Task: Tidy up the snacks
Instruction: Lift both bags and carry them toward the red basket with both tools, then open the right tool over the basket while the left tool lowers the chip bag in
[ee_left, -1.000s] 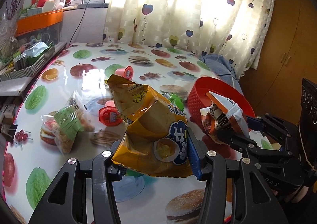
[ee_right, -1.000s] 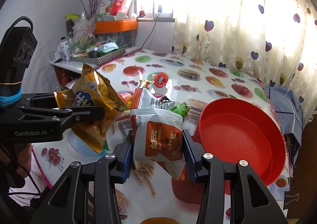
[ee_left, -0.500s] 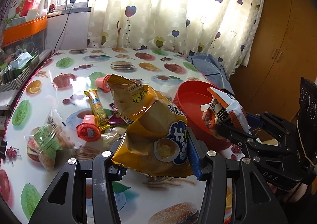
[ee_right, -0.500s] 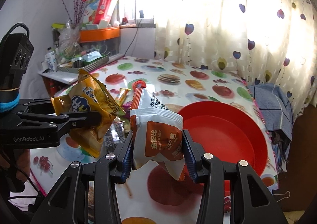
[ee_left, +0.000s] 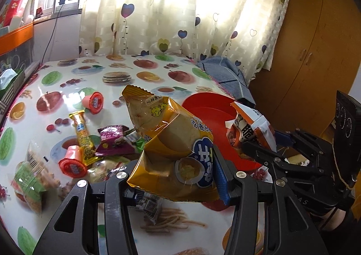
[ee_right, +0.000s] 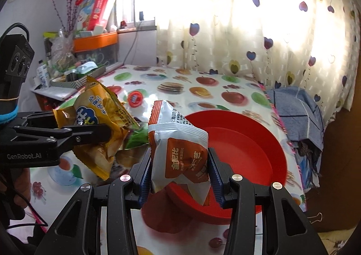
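My left gripper [ee_left: 178, 180] is shut on a puffy yellow chip bag [ee_left: 173, 149], held above the table's near side. The same yellow chip bag [ee_right: 99, 119] shows at the left of the right wrist view, with the left gripper [ee_right: 90, 133] clamped on it. My right gripper [ee_right: 179, 178] is shut on a white and orange snack packet [ee_right: 180, 151], held over the near rim of the red bowl [ee_right: 243, 153]. In the left wrist view that packet [ee_left: 250, 128] hangs in front of the red bowl [ee_left: 207, 115], which holds no snacks.
Loose snacks lie on the fruit-print tablecloth [ee_left: 140, 74]: two pink jelly cups [ee_left: 93, 102], a yellow bar [ee_left: 82, 133], a purple packet [ee_left: 112, 140], a clear bag of biscuits [ee_left: 33, 176]. A blue cloth [ee_right: 297, 106] hangs at the table's far right edge. Cluttered shelves [ee_right: 74, 63] stand left.
Both grippers have carried their bags sideways toward the red bowl, which now sits closer and more central. The loose snacks have slid left in the left wrist view. Both grips are unchanged.
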`<state>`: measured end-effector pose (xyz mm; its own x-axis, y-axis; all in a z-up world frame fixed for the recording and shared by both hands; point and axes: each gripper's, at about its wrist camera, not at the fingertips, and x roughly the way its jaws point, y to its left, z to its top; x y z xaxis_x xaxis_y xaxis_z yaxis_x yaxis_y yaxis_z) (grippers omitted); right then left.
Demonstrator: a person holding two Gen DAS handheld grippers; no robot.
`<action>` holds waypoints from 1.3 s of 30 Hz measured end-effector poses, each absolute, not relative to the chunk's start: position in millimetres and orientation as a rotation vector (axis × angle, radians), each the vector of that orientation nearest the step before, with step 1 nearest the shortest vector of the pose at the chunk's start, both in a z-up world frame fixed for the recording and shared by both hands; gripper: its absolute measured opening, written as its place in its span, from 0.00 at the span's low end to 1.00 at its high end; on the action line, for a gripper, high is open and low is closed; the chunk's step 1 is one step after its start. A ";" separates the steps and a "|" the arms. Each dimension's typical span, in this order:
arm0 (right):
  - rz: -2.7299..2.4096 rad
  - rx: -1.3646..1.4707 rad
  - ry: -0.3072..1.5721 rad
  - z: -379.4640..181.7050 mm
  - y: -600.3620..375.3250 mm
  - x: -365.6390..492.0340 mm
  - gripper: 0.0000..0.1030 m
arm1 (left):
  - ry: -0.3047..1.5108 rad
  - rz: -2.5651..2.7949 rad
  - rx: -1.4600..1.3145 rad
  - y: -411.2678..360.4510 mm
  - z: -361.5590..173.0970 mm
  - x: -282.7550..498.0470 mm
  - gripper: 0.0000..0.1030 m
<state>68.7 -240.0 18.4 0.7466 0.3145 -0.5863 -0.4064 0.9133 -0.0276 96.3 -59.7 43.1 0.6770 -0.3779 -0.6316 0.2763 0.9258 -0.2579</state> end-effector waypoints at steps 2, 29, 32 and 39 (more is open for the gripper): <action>0.374 -0.154 0.617 17.0 -246.7 73.5 0.42 | 0.743 -0.384 -0.143 -64.6 42.8 102.0 0.50; 0.114 -0.130 0.773 -25.2 -311.4 154.0 0.47 | 0.816 -0.516 -0.101 -119.1 21.2 167.4 0.50; 0.136 -0.132 0.760 -24.1 -309.9 151.7 0.49 | 0.829 -0.522 -0.097 -122.5 17.3 171.6 0.50; 0.182 -0.150 0.676 -10.6 -305.5 141.9 0.52 | 0.849 -0.549 -0.091 -130.6 12.3 177.3 0.50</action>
<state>141.9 -305.5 -10.6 0.7653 0.1183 -0.6327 -0.2154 0.9734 -0.0785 177.3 -130.6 12.3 0.5310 -0.4952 -0.6877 0.4241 0.8578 -0.2902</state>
